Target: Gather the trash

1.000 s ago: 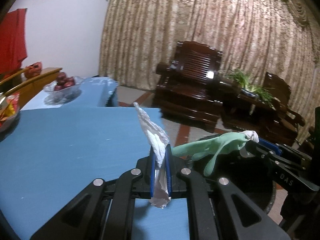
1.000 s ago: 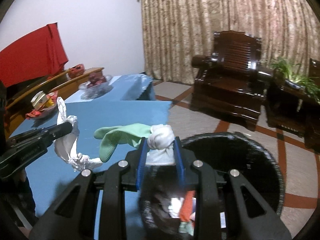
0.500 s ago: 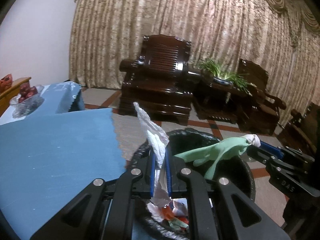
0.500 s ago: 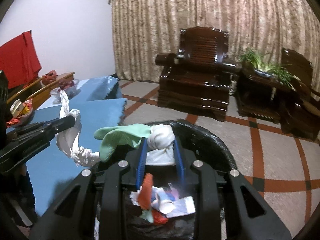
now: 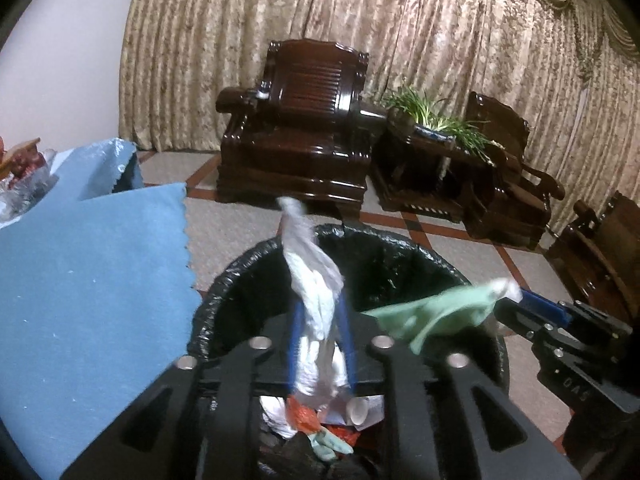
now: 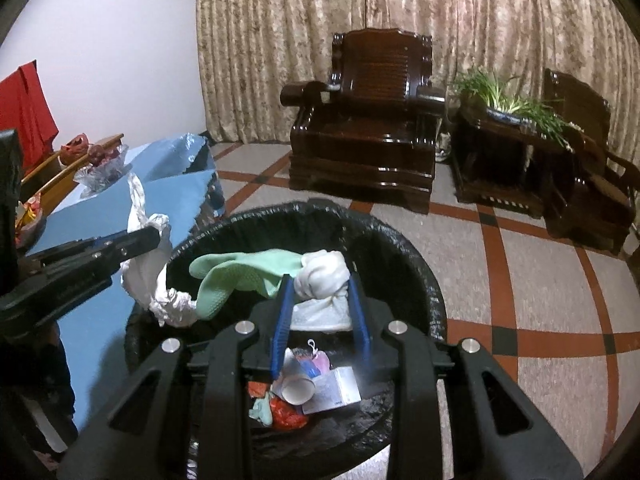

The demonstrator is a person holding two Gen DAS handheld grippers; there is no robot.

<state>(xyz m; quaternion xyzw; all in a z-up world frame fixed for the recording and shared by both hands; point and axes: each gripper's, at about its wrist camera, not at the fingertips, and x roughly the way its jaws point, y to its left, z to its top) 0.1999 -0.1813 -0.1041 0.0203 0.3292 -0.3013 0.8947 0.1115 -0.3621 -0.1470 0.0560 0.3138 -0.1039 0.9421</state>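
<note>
My left gripper (image 5: 320,308) is shut on a crumpled white plastic bag (image 5: 310,264) and holds it over the black-lined trash bin (image 5: 404,248). My right gripper (image 6: 320,284) is shut on the white cuff of a green rubber glove (image 6: 236,272), also above the bin (image 6: 404,248). The glove (image 5: 440,312) and right gripper (image 5: 532,312) show at the right of the left wrist view. The left gripper (image 6: 154,238) and its bag (image 6: 148,280) show at the left of the right wrist view. The bin holds a paper cup, a carton and red and green scraps (image 6: 304,392).
A table with a blue cloth (image 5: 88,280) stands left of the bin, with a glass fruit bowl (image 6: 100,164) at its far end. Dark wooden armchairs (image 6: 368,120) and a plant stand (image 6: 504,120) line the curtain. Tiled floor (image 6: 520,280) lies to the right.
Both grippers have swung right, off the table and over the trash bin, still holding the bag and the glove. The bin's contents have come into view below them.
</note>
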